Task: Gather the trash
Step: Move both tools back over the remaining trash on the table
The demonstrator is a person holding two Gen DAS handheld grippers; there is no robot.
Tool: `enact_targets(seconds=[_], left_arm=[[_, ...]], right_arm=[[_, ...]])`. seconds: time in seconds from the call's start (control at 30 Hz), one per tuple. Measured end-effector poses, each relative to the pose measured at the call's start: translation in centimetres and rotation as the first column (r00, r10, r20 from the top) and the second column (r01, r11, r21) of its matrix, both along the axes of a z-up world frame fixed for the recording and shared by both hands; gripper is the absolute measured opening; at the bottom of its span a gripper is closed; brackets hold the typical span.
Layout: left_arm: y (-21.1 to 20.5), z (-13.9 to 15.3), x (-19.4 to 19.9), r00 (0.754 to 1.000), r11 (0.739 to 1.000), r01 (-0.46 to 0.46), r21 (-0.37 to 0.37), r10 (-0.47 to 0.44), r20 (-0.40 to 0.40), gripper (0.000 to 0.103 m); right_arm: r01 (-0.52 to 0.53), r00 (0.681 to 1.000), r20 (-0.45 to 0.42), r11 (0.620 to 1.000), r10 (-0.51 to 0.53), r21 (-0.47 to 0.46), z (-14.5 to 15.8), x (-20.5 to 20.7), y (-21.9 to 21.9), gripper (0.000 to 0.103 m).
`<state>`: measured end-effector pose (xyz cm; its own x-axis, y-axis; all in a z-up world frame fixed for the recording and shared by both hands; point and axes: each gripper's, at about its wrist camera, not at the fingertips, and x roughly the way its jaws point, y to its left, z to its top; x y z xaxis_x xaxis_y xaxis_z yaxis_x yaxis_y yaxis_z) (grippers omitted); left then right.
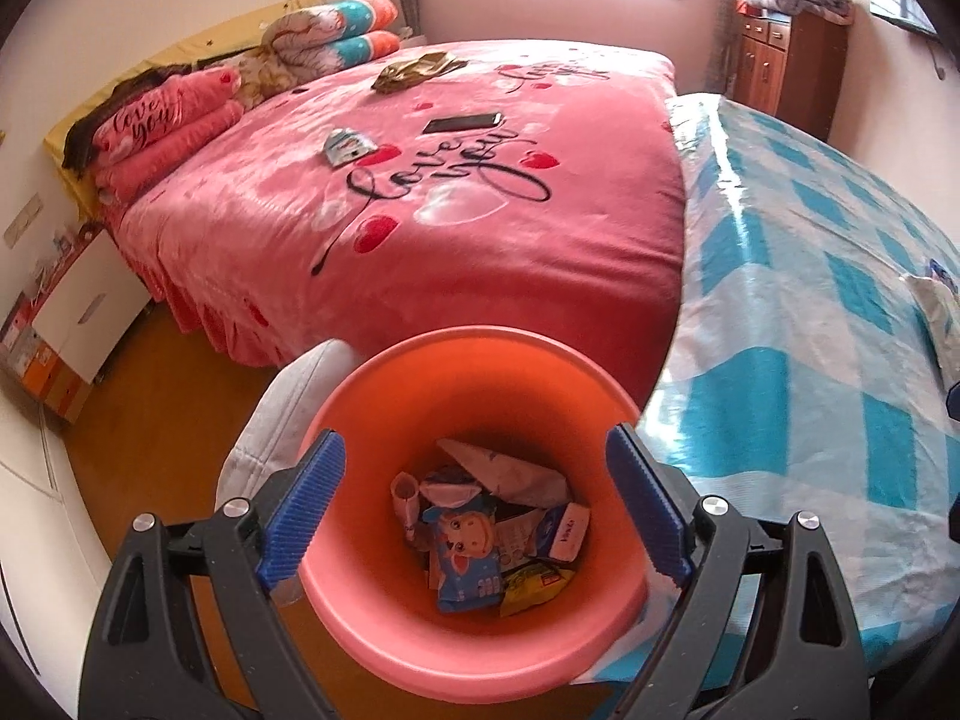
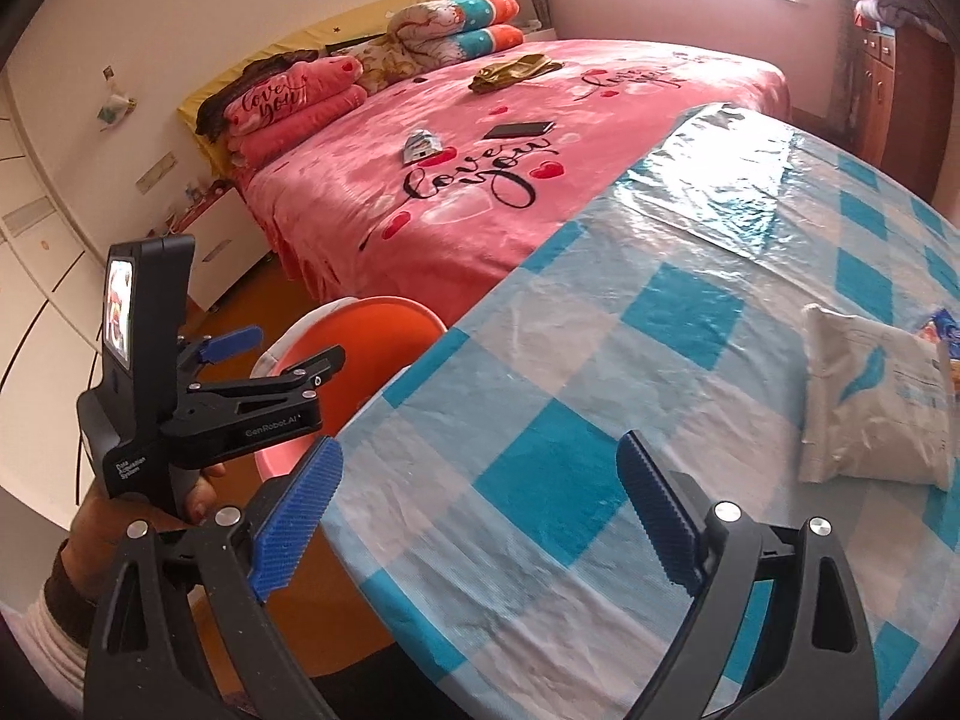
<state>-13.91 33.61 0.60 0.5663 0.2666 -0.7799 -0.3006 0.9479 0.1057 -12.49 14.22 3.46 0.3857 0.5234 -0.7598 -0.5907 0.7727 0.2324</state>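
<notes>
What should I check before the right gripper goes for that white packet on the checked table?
1. Right gripper open and empty: ok.
2. White packet lying free on the table, nothing on top: ok.
3. Path from gripper to packet clear across the checked cloth: ok.
4. Left gripper open, empty, hovering over the orange bin: ok.
5. Bin has room above the wrappers inside: ok.
6. Item beside the packet at the frame edge: cannot tell what it is.
</notes>
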Motion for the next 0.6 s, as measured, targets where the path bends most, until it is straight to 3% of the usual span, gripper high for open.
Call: enact_targets(seconds=[0.6], left_arm=[[-4.3, 2.1, 0.3, 0.995, 0.994, 0.093, 0.058, -0.094, 0.02, 0.09]], right_arm=[[0.069, 0.997, 0.022, 0.996, -0.071, 0.06, 1.2, -0.8, -4.0, 0.092]])
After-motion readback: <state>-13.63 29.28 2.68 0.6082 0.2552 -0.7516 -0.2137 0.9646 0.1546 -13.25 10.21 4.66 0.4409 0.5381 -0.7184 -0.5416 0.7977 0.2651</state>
